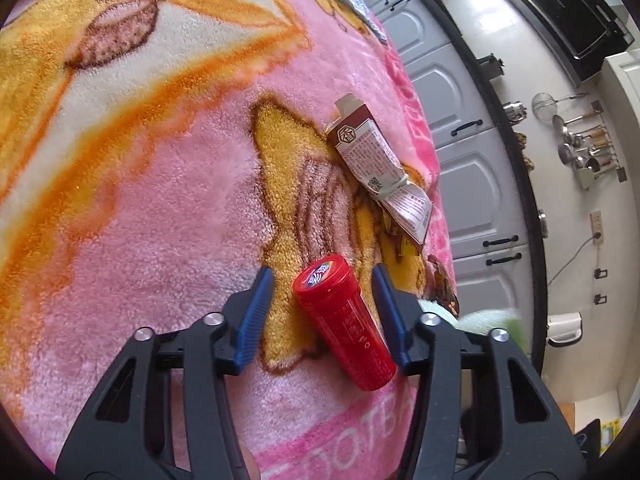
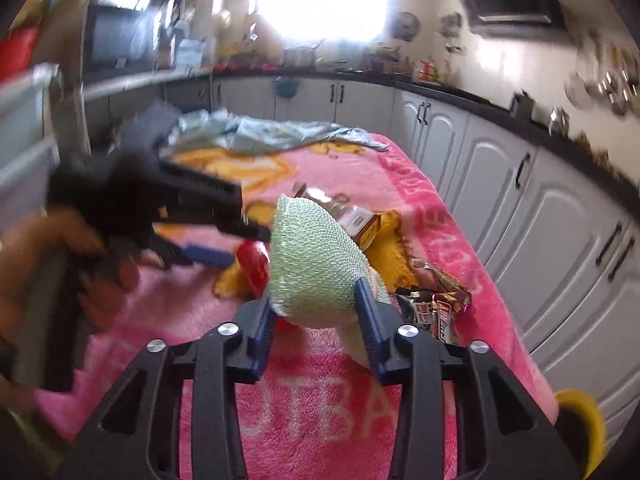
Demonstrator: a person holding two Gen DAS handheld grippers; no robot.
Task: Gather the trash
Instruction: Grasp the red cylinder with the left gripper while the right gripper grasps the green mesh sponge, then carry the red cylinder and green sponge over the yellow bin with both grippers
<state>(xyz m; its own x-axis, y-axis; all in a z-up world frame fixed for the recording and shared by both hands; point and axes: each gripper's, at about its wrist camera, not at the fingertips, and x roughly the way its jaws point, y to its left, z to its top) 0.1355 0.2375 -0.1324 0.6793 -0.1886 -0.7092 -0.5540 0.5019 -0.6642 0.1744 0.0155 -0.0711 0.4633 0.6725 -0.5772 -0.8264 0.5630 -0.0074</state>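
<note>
I am holding my left gripper [image 1: 322,312] spread wide over the pink and yellow blanket [image 1: 160,200], its blue fingers [image 1: 256,316] standing on either side of a red cylindrical container [image 1: 344,320] that is lying on its side between them; the right finger is just beside it, and I cannot tell whether it is touching. Beyond it a crumpled brown and white carton [image 1: 376,164] is lying on the blanket near the edge. My right gripper [image 2: 316,312] is pinching a pale green bumpy bag [image 2: 312,264] between its fingers, holding it up above the blanket. Candy wrappers [image 2: 436,304] are lying just to the right of it, and grey kitchen cabinets [image 2: 520,208] are curving round behind.
</note>
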